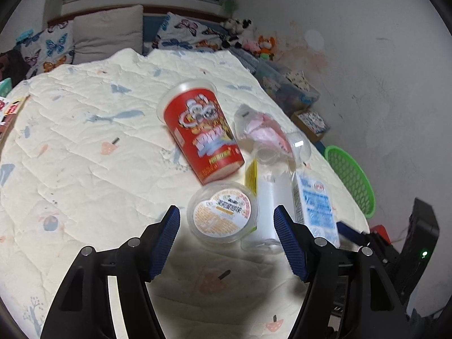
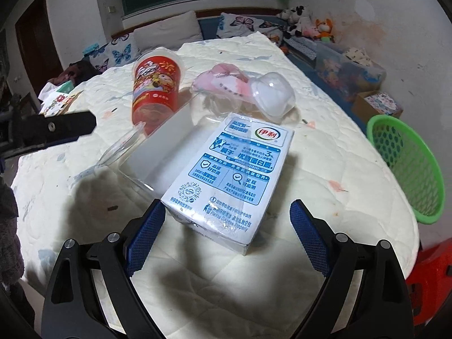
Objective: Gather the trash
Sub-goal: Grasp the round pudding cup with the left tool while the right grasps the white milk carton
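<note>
Trash lies heaped on the quilt [image 1: 84, 147], none yet visibly in the green basket [image 2: 406, 166]: your left gripper [image 1: 227, 220], jaws spread, brackets the jelly cup [image 1: 223, 214]; your right gripper [image 2: 227, 219] gapes around the milk carton [image 2: 234, 175], gripping nothing
</note>
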Motion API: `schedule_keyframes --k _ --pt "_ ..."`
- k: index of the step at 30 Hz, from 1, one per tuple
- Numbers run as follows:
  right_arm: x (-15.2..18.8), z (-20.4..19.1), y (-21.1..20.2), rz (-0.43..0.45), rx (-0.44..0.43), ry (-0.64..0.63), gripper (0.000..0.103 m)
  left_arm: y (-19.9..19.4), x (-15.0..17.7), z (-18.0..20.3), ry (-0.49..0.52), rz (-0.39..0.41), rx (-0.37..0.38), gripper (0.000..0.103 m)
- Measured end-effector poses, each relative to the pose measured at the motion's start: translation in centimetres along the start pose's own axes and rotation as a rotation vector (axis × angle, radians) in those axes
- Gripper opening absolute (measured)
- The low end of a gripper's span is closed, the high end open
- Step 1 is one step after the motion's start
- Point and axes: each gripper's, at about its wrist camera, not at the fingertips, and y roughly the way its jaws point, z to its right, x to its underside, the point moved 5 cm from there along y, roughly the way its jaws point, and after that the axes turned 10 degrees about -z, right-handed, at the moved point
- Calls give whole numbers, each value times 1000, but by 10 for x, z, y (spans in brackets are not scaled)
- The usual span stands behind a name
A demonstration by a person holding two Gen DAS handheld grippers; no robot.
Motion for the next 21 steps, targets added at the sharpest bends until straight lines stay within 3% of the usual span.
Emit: schedule_keyframes --k 7,13,15,21 --pt "2 14 -4 -6 50 24 89 21 -1 -1 12 -47 4 67" --pt "-4 14 -10 -6 -13 33 89 34 -5 -1 15 -75 28 67" --pt "-6 13 -10 -15 -27 31 89 37 -7 1 24 -80 28 73" --pt "-12 15 -6 -33 -40 36 89 44 -11 1 33 -85 37 72"
